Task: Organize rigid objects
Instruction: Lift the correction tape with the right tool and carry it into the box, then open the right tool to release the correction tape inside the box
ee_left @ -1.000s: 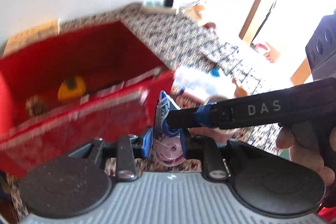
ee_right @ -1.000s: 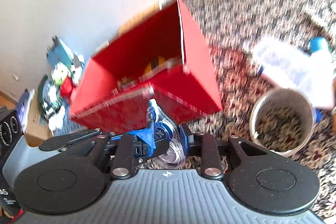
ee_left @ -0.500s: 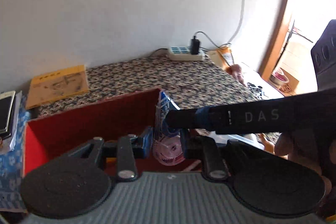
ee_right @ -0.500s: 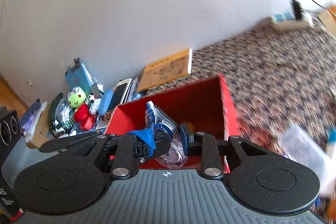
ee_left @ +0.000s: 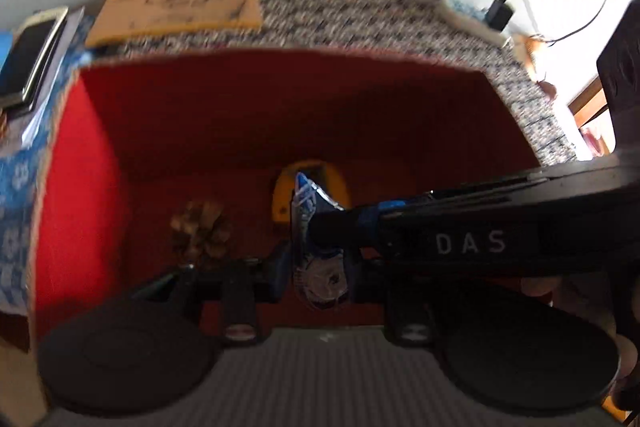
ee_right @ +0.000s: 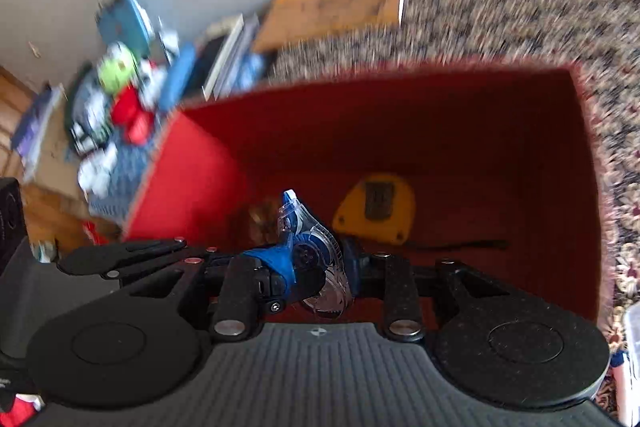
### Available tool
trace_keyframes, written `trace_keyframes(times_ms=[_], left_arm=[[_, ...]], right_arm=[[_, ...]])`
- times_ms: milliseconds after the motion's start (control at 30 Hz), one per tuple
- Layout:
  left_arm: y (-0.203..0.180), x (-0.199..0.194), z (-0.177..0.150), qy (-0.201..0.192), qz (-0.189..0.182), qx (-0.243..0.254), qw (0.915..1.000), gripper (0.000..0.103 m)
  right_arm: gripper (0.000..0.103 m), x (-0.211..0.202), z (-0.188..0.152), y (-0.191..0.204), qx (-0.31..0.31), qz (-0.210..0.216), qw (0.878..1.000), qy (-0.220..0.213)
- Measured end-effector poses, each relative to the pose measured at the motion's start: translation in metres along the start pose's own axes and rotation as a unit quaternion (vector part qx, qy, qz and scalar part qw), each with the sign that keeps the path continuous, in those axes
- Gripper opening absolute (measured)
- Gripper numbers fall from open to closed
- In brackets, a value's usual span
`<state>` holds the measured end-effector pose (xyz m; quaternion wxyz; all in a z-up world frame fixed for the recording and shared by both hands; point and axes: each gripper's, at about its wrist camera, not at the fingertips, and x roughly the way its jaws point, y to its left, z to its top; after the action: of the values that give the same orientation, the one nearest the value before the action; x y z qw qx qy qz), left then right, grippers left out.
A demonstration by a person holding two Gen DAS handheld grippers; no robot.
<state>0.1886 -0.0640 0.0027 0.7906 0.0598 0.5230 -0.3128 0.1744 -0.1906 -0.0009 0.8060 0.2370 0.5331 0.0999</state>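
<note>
A patterned black-and-white cloth [ee_left: 360, 15] is seen spread over the surface beneath everything; whether that surface is a desk or a bed cannot be told. On it, an open red cardboard box [ee_right: 440, 115] is being used as the collecting bin, its mouth turned up towards both cameras so that things can be lowered straight in. Beside the box, a flat yellow-brown booklet [ee_left: 176, 7] is lying on the cloth, apparently left outside the sorting. On the box floor, a rounded yellow tape measure [ee_right: 376, 211] and a brown pine cone [ee_left: 202, 227] are already lying near each other. Above them, a clear plastic correction-tape dispenser with blue inner wheels [ee_right: 316, 259] is being held over the box interior, nose upward. It is being pinched from both sides at once: the left tool [ee_left: 318, 267] is closed on its body, while the right tool [ee_right: 316, 267] is likewise pressed against it, probably so that it can be steadied during lowering. Release is judged not yet made.
</note>
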Motion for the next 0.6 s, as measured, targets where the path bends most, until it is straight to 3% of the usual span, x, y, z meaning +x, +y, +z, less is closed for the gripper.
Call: trace_keyframes(times_ms=[167,500,600], left_arm=[[0.005,0.006,0.001,0.032,0.033,-0.016,0.9988,0.019],[0.007,0.008,-0.001,0.035,0.064,-0.046,0.9962,0.029],[0.007,0.007,0.001,0.026,0.076,-0.050,0.9955,0.039]], right_arm=[[0.012,0.027,0.012,0.007,-0.008,0.006,0.998,0.059],[0.013,0.028,0.015,0.003,0.000,0.053,0.997,0.061],[0.013,0.026,0.014,0.001,0.008,0.045,0.998,0.053]])
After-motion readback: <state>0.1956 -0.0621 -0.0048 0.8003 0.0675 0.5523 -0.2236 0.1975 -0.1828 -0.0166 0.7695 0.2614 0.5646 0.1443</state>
